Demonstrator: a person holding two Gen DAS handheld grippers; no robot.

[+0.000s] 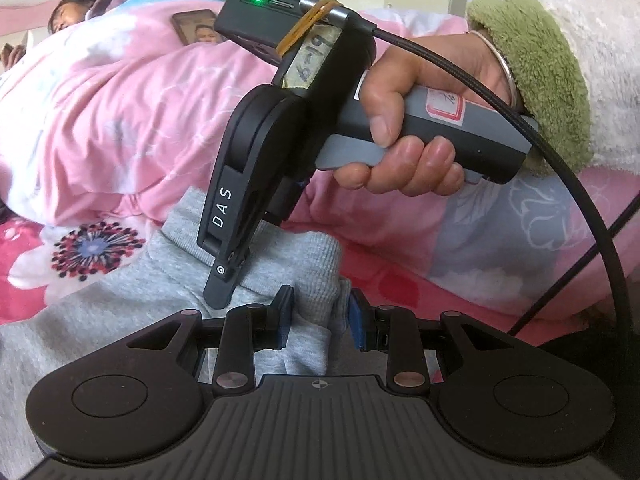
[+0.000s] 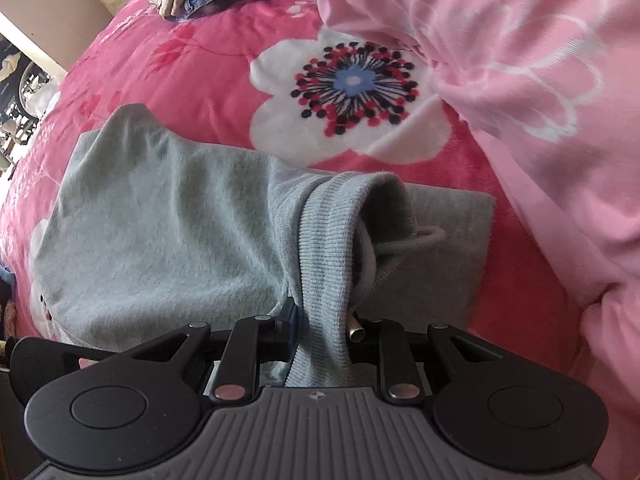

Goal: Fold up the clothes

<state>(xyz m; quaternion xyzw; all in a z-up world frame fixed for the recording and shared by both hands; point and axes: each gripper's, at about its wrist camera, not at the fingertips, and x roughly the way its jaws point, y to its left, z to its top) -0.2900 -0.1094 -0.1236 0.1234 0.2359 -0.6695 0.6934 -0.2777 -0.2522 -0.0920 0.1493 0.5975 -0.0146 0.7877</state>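
Grey sweatpants (image 2: 168, 216), ribbed waistband pinched in both right tongs (image 2: 320, 330) and left tongs (image 1: 320, 320); drawstring (image 2: 404, 246) only in right view.

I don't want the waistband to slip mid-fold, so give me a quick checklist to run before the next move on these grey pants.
1. Right gripper pinches the ribbed waistband: ok, fabric sits between its fingers.
2. Left gripper holds fabric: cannot tell; cloth lies between its pads, with a visible gap on one side.
3. Drawstring clear of the grip: not ok, its metal tip lies at the right gripper's finger.
4. Grey pants lie flat: ok, mostly smooth.
5. Pink quilt clear of the pants: cannot tell.
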